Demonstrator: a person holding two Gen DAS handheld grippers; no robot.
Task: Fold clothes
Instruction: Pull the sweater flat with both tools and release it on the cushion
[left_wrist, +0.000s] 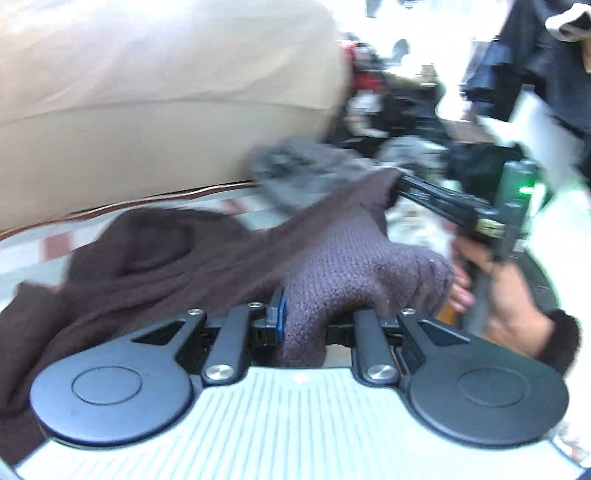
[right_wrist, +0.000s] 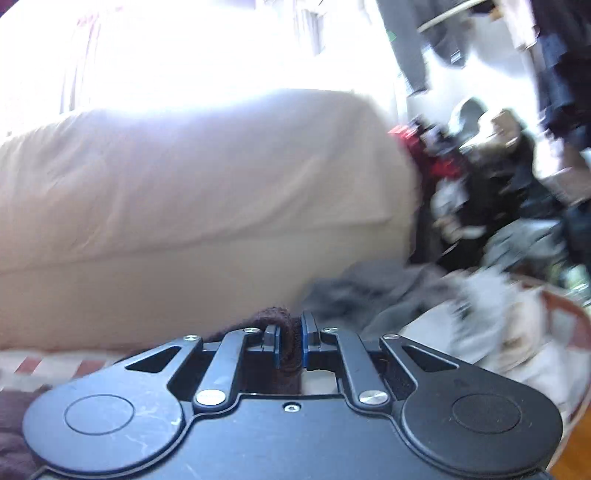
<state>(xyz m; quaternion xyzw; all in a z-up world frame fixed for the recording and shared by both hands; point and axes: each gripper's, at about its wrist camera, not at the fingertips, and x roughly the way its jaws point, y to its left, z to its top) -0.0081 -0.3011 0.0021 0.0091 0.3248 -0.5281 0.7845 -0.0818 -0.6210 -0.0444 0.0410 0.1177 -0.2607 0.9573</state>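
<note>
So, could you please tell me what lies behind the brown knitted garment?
Behind the brown knitted garment lies a crumpled grey garment, and beyond it a beige cushion. What the brown knit covers stays hidden.

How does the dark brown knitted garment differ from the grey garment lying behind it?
The dark brown knitted garment is pinched by the left gripper and right gripper, stretched between them; the grey garment lies loose, ungripped. The brown one shows a chunky knit; the grey one looks smoother, though blurred. Both are crumpled, not folded.
</note>
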